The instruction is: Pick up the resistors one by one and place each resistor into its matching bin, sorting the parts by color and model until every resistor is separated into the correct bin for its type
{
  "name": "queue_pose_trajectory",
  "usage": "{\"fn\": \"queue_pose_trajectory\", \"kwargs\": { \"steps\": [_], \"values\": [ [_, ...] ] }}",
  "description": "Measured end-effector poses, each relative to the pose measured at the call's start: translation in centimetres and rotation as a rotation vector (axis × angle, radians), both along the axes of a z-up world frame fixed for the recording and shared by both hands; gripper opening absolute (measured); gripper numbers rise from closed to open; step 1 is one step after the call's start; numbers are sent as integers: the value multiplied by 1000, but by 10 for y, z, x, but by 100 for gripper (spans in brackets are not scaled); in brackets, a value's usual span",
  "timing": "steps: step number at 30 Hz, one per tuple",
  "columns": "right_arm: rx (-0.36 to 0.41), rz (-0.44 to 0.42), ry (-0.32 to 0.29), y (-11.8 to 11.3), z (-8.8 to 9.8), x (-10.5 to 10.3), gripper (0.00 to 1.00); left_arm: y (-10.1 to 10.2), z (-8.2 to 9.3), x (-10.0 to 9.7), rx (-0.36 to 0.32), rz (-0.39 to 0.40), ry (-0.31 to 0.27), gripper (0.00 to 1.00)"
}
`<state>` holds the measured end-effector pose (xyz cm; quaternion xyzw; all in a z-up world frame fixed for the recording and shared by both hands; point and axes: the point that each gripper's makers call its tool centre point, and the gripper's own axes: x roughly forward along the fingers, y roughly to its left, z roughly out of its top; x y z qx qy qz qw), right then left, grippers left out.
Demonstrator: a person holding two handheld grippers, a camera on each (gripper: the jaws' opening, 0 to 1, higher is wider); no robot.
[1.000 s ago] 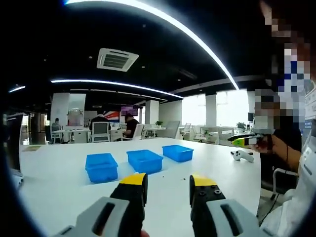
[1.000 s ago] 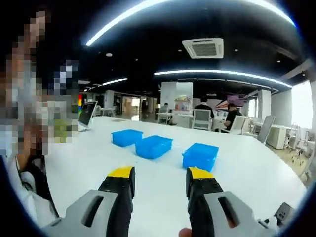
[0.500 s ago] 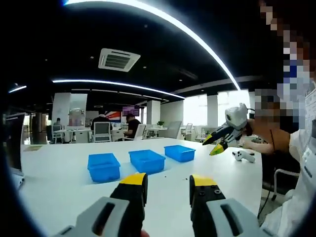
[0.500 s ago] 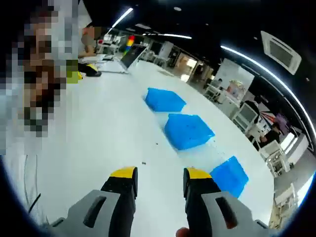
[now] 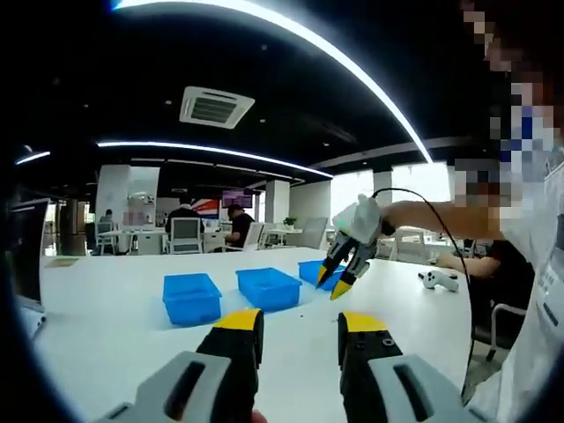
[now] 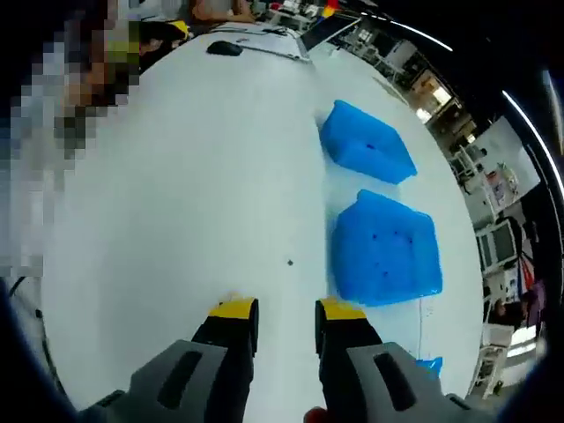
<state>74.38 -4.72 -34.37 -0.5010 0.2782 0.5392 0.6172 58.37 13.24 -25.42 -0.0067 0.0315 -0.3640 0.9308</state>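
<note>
glossy white table (image 6: pixel 176 176), seemingly plastic blue bins (image 6: pixel 385 248)

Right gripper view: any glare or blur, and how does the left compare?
Right gripper view: the white table is evenly lit with no hard glare, the blue bins look slightly soft, and fisheye bends the table edge. Left gripper view: ceiling light strip blows out, windows overexposed, right gripper fairly sharp.

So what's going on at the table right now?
A person is sorting small parts into three blue bins on a white table. The right tool hangs open above the table by the far bin, tips pointing down, holding nothing. Its own view looks down on the middle bin, the near bin and a tiny dark speck lying loose on the table, possibly a resistor. The left tool waits open, low over the table.
</note>
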Motion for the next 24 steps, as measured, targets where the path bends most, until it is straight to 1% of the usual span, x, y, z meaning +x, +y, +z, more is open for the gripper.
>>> {"fn": "queue_pose_trajectory", "kwargs": {
  "steps": [2,5,6,7,8,10,12,13,14,16,19,22,24],
  "values": [
    [-41,41,32,5,-9,0,27,1,0,0,-4,5,1,35],
    [-89,94,53,12,-19,2,23,2,0,0,-3,7,1,35],
    [-123,140,51,15,-23,4,22,2,0,0,-4,6,0,35],
    [-132,155,51,19,-26,6,21,2,0,0,-4,6,0,35],
    [-129,153,53,21,-27,7,20,2,0,0,-4,7,-1,35],
    [-150,197,57,27,-30,11,19,3,0,0,-3,10,-2,35],
    [-155,200,69,31,-33,15,16,4,1,0,-6,13,-2,35],
    [-164,208,86,31,-36,14,16,5,1,1,-6,16,-2,35],
    [-182,221,98,29,-39,14,16,6,1,1,-6,17,-2,35],
    [-204,221,106,28,-44,16,16,6,1,1,-8,17,-2,35],
    [-207,216,118,31,-44,20,16,7,-1,2,-8,18,1,35],
    [-219,199,158,31,-45,19,15,7,1,2,-22,15,-3,35],
    [-228,205,179,30,-46,16,13,7,4,2,-26,18,-11,35]
  ]
}}
